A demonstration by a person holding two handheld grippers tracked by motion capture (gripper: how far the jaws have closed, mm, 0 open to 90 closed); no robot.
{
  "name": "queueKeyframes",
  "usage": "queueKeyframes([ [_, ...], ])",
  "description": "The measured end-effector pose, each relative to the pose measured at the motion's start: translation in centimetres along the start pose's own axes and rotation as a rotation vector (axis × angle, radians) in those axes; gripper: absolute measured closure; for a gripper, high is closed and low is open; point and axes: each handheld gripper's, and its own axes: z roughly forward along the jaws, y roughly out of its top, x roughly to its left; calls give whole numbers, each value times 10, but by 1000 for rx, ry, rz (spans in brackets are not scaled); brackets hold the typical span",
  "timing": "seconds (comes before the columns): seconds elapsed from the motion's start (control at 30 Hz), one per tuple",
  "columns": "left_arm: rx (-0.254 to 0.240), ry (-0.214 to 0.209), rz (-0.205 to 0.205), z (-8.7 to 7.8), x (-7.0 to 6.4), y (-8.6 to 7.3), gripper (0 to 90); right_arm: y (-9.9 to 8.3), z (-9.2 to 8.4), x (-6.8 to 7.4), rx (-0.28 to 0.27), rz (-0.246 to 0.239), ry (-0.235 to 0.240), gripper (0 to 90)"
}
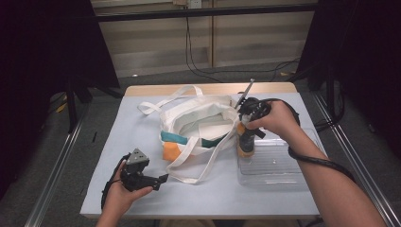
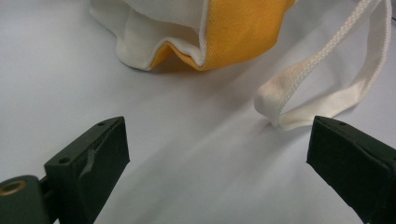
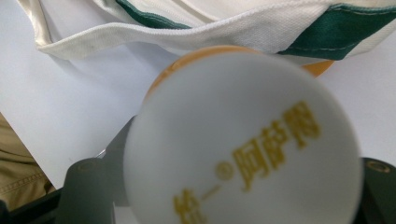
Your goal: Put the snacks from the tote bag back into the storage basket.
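Observation:
A white canvas tote bag (image 1: 198, 125) with green and orange patches lies open in the middle of the table. My right gripper (image 1: 246, 128) is shut on an orange bottle (image 1: 245, 144) with a white cap (image 3: 243, 140) printed in gold characters. It holds the bottle upright at the left end of a clear plastic tray (image 1: 279, 176), beside the bag's right edge. I cannot tell whether the bottle's base rests on the tray. My left gripper (image 1: 163, 178) lies low near the table's front left, open, its jaws wide apart. One bag strap (image 2: 299, 88) loops just ahead of them.
The bag's orange corner (image 2: 243, 32) sits beyond the left gripper. Another strap (image 1: 165, 100) trails toward the table's back left. The table has a grey-white cover (image 1: 118, 142). Dark curtains and metal frame rails stand on both sides.

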Motion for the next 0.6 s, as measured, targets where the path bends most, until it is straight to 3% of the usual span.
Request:
queueKeyframes([
  [0.43, 0, 0, 0, 0, 0, 0, 54, -1, 5, 0, 2, 4, 2, 306],
  [0.47, 13, 2, 22, -1, 2, 0, 54, -1, 5, 0, 7, 1, -5, 306],
  [0.6, 13, 0, 21, -1, 2, 0, 54, -2, 7, 0, 4, 1, 8, 306],
])
